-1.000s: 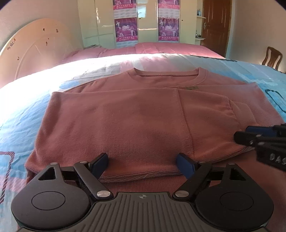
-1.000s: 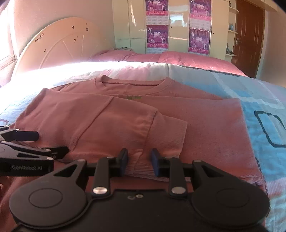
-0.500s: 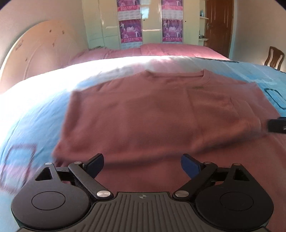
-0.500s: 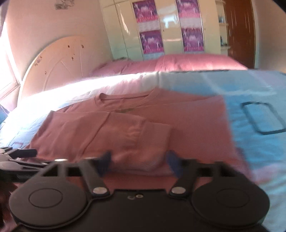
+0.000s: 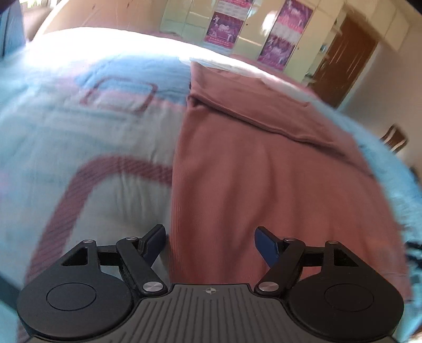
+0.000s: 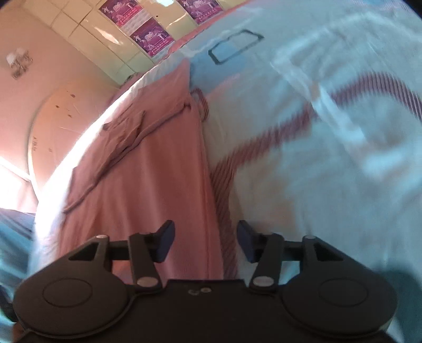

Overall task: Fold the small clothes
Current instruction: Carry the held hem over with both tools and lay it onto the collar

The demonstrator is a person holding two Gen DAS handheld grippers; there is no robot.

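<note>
A pink sweater (image 5: 263,168) lies flat on the bed with its sleeves folded in. In the left wrist view its left edge runs between the jaws of my left gripper (image 5: 209,244), which are closing with the edge between them, not pressed. The right wrist view shows the sweater (image 6: 147,168) from its other side. My right gripper (image 6: 205,241) straddles the garment's right edge, jaws closing and apart from the cloth. Both views are tilted and blurred by motion.
The bedspread (image 5: 79,137) is light blue and white with red striped loops (image 6: 290,126). A curved headboard (image 6: 52,113), wardrobe doors with posters (image 5: 224,23), a brown door (image 5: 343,58) and a chair (image 5: 395,137) stand beyond the bed.
Both grippers let go of the sweater's near hem and swung apart, the left to the garment's left edge and the right to its right edge, each rolling. The right jaws have widened.
</note>
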